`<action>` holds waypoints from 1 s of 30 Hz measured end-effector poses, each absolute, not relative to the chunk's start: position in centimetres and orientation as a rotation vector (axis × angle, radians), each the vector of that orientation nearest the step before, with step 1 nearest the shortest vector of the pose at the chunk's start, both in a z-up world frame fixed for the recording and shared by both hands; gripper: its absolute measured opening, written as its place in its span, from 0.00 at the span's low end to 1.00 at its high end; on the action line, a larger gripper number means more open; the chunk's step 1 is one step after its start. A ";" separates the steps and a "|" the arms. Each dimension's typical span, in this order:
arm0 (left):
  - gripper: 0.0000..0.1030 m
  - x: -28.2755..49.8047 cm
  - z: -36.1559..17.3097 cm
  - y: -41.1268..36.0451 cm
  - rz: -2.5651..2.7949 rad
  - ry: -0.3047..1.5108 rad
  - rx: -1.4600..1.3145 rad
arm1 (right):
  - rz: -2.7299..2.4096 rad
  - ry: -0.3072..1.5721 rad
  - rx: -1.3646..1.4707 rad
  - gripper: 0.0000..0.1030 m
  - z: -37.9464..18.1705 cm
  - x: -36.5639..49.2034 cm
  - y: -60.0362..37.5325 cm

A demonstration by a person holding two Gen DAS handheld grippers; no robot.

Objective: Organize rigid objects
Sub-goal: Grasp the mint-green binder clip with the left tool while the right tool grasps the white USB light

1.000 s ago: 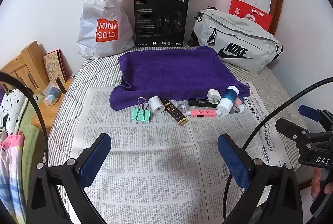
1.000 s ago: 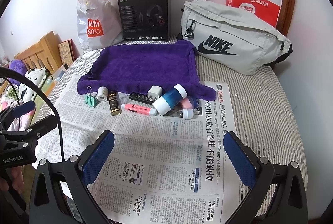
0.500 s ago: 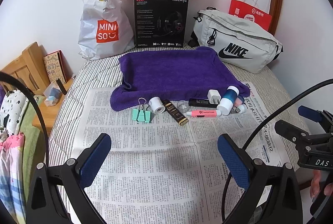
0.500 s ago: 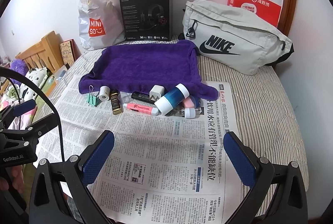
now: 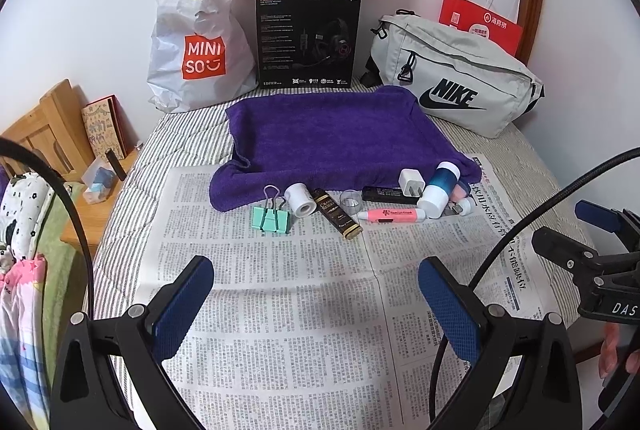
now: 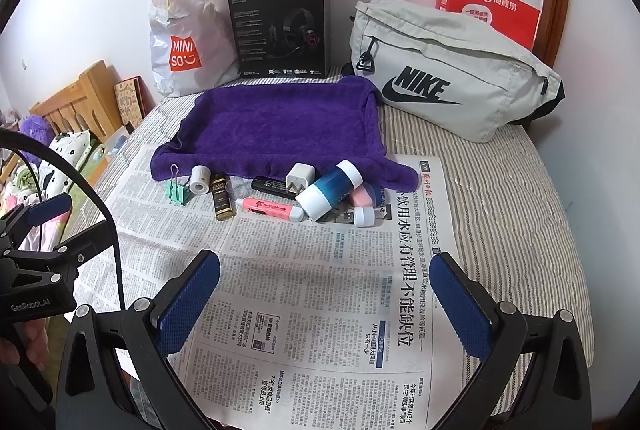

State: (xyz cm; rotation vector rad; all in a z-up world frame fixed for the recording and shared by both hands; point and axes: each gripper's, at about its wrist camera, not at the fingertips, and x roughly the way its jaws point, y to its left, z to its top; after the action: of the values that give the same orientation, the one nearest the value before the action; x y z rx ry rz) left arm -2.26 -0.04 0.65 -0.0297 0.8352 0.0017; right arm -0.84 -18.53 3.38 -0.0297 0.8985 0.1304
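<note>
Claws: two [image 5: 316, 306] [image 6: 326, 306] (both spread); one towel [image 5: 336, 134].

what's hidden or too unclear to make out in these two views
- Pink item: both views, mostly behind the blue and white bottle.
- Small clear object: left view, too small to identify; right view, nearly hidden beside the dark tube.
- Newspaper: near edge cut off behind each claw.
- MINISO bag contents: opaque plastic.
</note>
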 end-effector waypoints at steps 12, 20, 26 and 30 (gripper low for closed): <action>0.99 1.3 -2.8 2.1 0.033 0.889 -0.036 | 0.145 0.935 -0.030 1.00 1.3 1.3 -18.8; 0.99 5.9 -7.2 4.3 0.012 0.931 -0.063 | 0.124 0.981 -0.015 1.00 -1.3 3.2 -19.7; 0.88 8.6 -9.8 4.4 -0.016 0.961 0.026 | 0.098 1.030 -0.010 1.00 -3.5 5.0 -20.2; 0.84 9.4 -10.5 4.4 -0.059 0.955 0.067 | 0.096 1.058 -0.012 1.00 -4.8 6.1 -20.2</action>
State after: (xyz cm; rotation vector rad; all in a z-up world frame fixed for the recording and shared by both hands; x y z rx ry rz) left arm 9.39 4.38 -10.54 0.0667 0.9553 -0.0586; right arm 6.12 -20.23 -4.77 -0.0125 1.0577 0.0957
